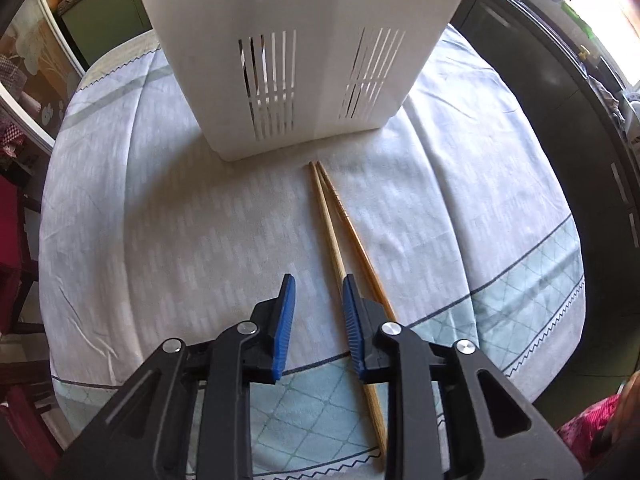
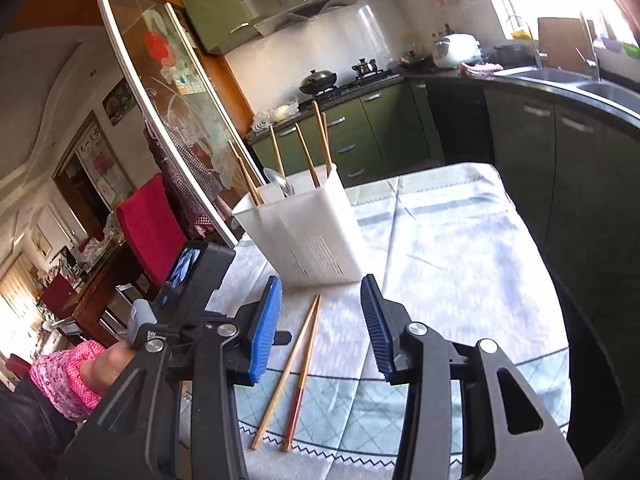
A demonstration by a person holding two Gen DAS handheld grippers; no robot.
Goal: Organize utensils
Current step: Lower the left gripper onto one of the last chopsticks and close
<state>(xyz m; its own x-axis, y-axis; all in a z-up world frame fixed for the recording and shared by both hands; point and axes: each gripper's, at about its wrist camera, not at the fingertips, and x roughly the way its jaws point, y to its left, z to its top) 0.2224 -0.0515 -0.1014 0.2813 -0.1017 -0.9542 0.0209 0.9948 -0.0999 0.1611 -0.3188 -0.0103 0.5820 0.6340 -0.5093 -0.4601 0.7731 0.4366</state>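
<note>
A white slotted utensil holder (image 1: 304, 52) stands on the table; in the right wrist view (image 2: 304, 236) it holds several wooden chopsticks (image 2: 308, 156) and a metal spoon (image 2: 280, 184). Two loose chopsticks (image 1: 340, 232) lie side by side on the cloth in front of it, also in the right wrist view (image 2: 298, 364). My left gripper (image 1: 319, 300) is open and empty, low over their near ends. My right gripper (image 2: 321, 320) is open and empty above them. The left gripper's body (image 2: 188, 276) shows at the left of the right wrist view.
The table has a pale blue-and-white cloth (image 1: 160, 240) with a patterned border. A red chair (image 2: 148, 224) and a glass sliding door (image 2: 180, 120) stand left. Dark green kitchen cabinets (image 2: 560, 152), a stove and a sink (image 2: 560, 76) run behind and right.
</note>
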